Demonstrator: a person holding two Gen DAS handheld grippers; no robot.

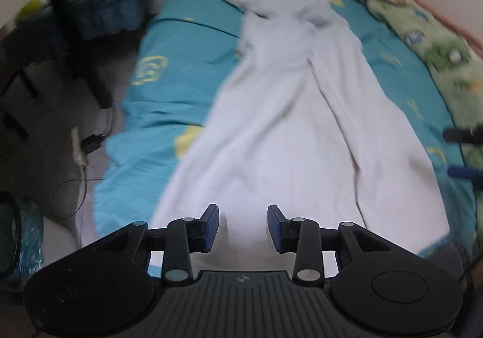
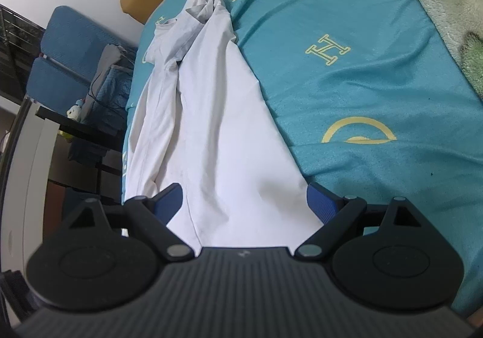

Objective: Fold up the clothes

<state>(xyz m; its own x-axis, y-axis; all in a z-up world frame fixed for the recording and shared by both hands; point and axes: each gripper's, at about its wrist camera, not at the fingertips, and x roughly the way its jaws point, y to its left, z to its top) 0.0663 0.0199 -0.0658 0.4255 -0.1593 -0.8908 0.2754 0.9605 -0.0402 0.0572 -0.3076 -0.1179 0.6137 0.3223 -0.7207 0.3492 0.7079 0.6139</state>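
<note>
The left gripper [image 1: 243, 227] has its jaws apart, and the right gripper [image 2: 245, 202] has its jaws wide apart, both with nothing between them. One white garment [image 2: 211, 114] lies lengthwise on the bed [image 2: 347, 90], near its left edge.

The whole left wrist view is smeared by motion blur, so the folds of the white garment [image 1: 286, 126] ahead of the left gripper [image 1: 243, 227] cannot be traced. The garment's near hem is hidden beneath both gripper bodies. The right gripper [image 1: 463, 153] is cut off by the frame edge. The small toy [image 2: 75, 112], far left of the right gripper, is too small to be identified.
</note>
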